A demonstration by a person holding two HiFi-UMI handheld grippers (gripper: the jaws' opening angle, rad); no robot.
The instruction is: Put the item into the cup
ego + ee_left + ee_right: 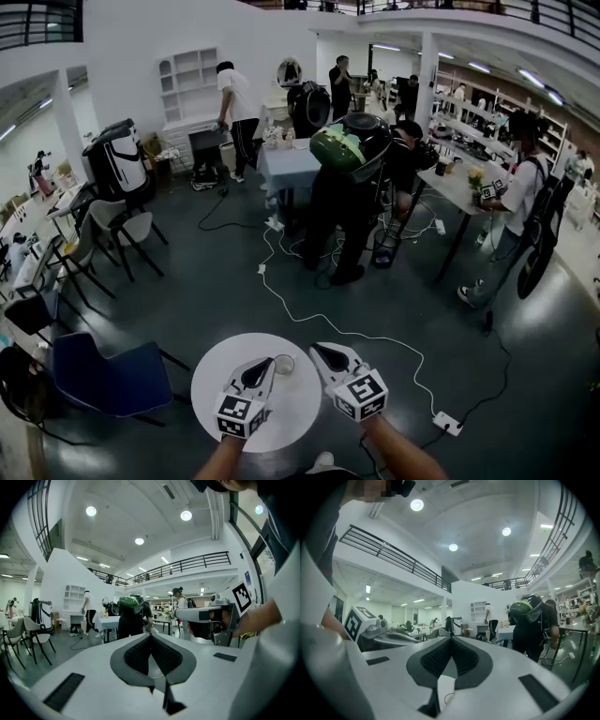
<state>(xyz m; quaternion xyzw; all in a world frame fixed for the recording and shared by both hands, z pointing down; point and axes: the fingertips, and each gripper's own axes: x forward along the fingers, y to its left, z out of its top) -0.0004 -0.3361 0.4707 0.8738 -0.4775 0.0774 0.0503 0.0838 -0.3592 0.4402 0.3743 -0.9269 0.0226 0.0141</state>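
Both pairs of jaws are pressed together with nothing between them: left gripper (150, 638), right gripper (451, 639). One cup (283, 365) stands on the single round white surface (302, 414), between the two grippers' tips, nearest the left. Its contents cannot be made out.

Large open lab or workshop hall — mezzanine railing (192, 563) overhead, long worktables (457, 192) crowded with gear, wall shelves (187, 82), white cable (281, 302) trailing over dark floor (187, 300) — several people (239, 103) standing at tables.
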